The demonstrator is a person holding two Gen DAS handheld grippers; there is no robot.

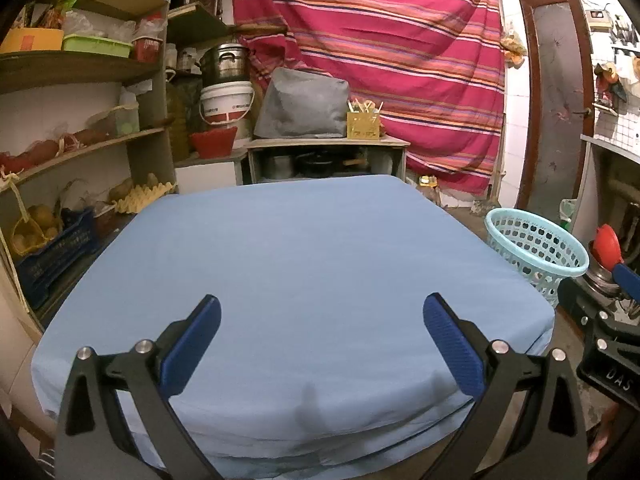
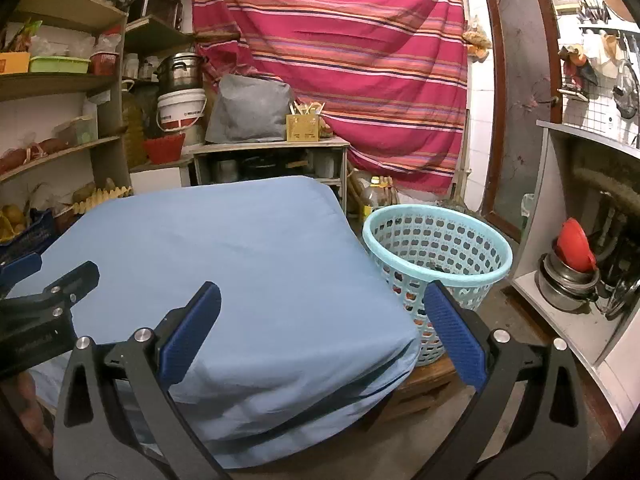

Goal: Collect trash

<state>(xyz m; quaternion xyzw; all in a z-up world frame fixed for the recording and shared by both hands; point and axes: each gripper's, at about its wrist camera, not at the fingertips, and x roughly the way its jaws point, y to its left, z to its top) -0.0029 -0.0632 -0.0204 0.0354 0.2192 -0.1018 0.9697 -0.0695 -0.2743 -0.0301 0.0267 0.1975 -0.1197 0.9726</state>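
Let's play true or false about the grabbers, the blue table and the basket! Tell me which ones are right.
1. Both grabbers are open and hold nothing. True: the left gripper and the right gripper each have their jaws wide apart.
2. The basket is red. False: it is light blue-green with holes in its wall.
3. The basket stands on top of the table. False: it stands beside the table, lower than its top.
4. The table has a blue cloth over it. True.
5. A pile of trash lies on the cloth. False: no trash shows on it in either view.
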